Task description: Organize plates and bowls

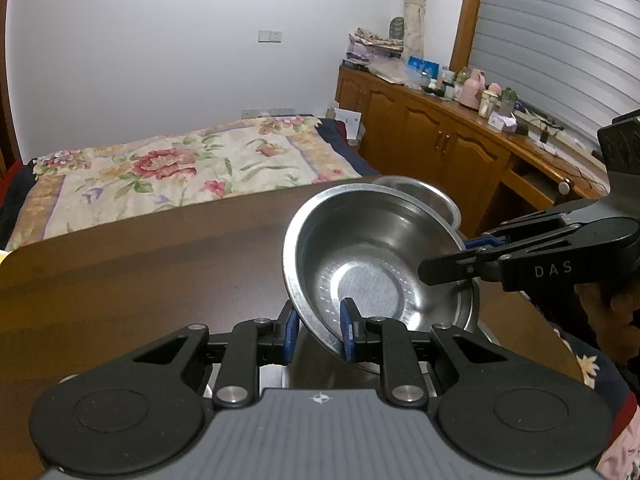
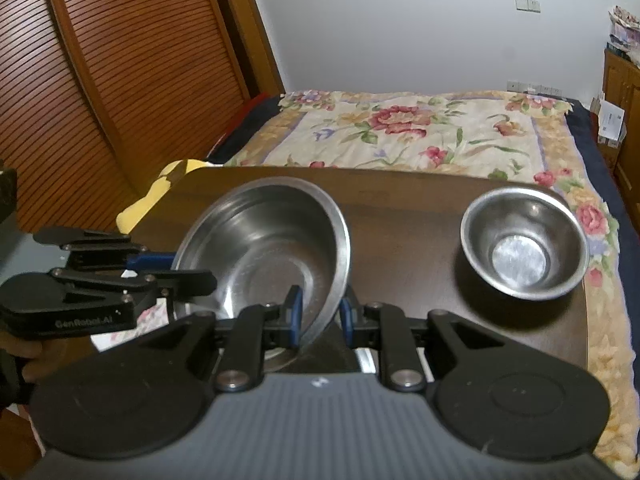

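both grippers [image 1: 318, 330] [image 2: 320, 318] clamp the empty large bowl's [image 1: 380, 248] rim.

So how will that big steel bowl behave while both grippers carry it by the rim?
The big bowl looks thin and stiff, probably light. Its polished rim may slip between the left gripper and right gripper. It already hangs tilted, so it could swing over the table.

A dark wooden table [image 2: 400, 216] is seen before the bed; a small steel bowl [image 2: 524, 248] is set directly on it near its right edge
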Tool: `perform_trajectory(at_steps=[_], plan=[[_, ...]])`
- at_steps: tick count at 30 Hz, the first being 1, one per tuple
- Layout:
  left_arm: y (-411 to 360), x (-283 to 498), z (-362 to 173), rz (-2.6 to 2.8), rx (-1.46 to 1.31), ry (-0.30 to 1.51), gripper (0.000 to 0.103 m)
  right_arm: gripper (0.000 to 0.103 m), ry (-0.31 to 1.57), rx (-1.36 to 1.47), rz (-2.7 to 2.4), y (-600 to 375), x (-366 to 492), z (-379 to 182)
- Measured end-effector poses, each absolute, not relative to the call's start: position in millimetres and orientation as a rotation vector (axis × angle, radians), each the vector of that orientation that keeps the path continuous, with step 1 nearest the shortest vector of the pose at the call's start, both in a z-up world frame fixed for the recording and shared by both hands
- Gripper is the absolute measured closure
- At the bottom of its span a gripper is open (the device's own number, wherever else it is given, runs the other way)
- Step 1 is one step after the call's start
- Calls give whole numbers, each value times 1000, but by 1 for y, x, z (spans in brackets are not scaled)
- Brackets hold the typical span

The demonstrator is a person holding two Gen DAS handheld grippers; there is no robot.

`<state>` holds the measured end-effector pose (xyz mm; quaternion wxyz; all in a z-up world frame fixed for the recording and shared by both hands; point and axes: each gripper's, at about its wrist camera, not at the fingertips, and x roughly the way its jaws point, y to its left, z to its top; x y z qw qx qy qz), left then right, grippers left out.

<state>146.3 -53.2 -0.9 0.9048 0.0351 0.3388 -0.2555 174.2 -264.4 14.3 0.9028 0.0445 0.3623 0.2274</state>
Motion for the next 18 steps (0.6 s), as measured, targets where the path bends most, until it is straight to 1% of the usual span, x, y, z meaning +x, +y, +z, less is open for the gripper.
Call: perform_trajectory(at_steps=[11,17,18], plan=[[-59,120,-19,-547,120,700,79,81,777,116,475,-269,151,-6],[-56,110,-33,-540,140,695,79,81,763,117,470,-267,137,-13],[-56,107,-35,-531,153,688,79,83,756,117,470,-266,136,-14]])
